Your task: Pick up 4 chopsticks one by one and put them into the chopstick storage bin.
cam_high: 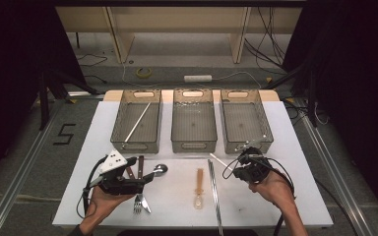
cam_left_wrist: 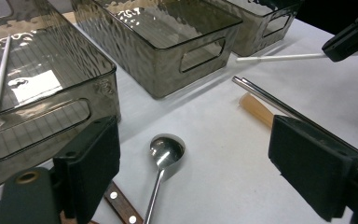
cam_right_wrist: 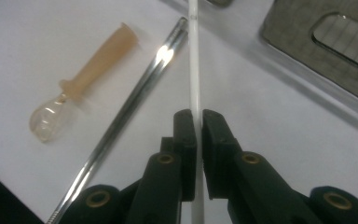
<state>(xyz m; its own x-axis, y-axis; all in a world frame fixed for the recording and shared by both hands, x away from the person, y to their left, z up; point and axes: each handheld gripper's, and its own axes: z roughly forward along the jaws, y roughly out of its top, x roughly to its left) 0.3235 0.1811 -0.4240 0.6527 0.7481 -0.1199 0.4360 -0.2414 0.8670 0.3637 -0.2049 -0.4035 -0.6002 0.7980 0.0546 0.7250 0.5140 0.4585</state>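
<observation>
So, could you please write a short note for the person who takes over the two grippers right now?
Right gripper: shut on the white stick, lifted off the table near the right bin.
Left gripper: open, holds nothing, above the metal spoon.
Done: one white stick lies already in the left bin. The middle bin looks empty.
Left on the white mat: metal spoon, beige-handled spoon, metal chopsticks, fork and knife by the left gripper.
Next, probably: put the held stick in a bin, then sort the rest.
</observation>
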